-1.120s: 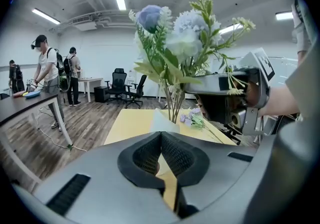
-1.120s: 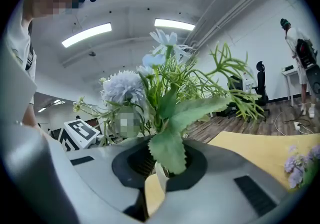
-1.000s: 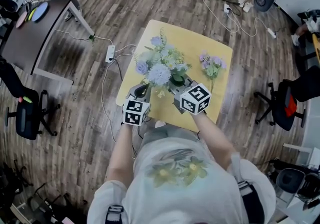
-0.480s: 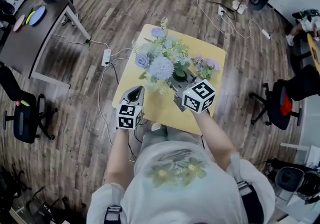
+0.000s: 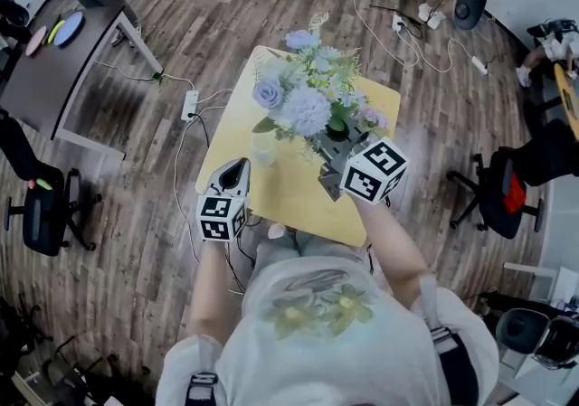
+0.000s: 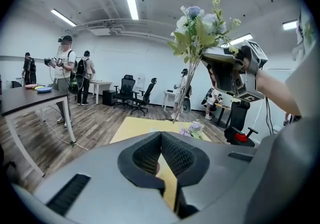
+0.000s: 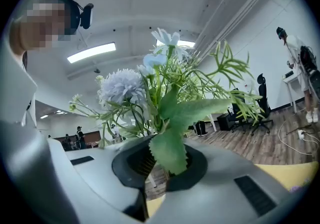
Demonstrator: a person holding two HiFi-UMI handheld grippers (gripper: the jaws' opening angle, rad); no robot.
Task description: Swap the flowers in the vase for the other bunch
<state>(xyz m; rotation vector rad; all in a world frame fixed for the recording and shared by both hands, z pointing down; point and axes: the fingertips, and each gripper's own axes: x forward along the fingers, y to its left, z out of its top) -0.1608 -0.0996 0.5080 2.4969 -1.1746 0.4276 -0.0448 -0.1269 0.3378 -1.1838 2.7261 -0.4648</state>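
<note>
My right gripper (image 7: pixel 164 165) is shut tight on the stems of the big bunch (image 7: pixel 161 91). A green leaf sits right at the jaws. The pale blue and white flowers stick up and out past them. From my head I see this gripper (image 5: pixel 333 149) out over the right side of the table (image 5: pixel 298 201). The big bunch (image 5: pixel 308 97) is held up in the air over the middle of the table. Its stems hang free and are not in the vase.

My left gripper (image 6: pixel 161 135) holds nothing. Its two jaws are together and touch at the tips. A bit of the yellow table (image 6: pixel 137 127) shows through the gap low down. From my head I see this gripper (image 5: pixel 237 169) by the near left edge of the table.

The vase (image 5: pixel 263 149) is a small clear glass. It stands on the table just past my left gripper and left of the big bunch.

The small bunch (image 6: pixel 192 129) has purple flowers. It lies flat on the far right part of the table.

Past the table is a wood floor (image 5: pixel 226 24) with white cables (image 5: pixel 194 104) on it. A dark desk (image 6: pixel 20 99) stands on the left. Far off there are black chairs (image 6: pixel 131 91) and some people (image 6: pixel 65 63) standing.
</note>
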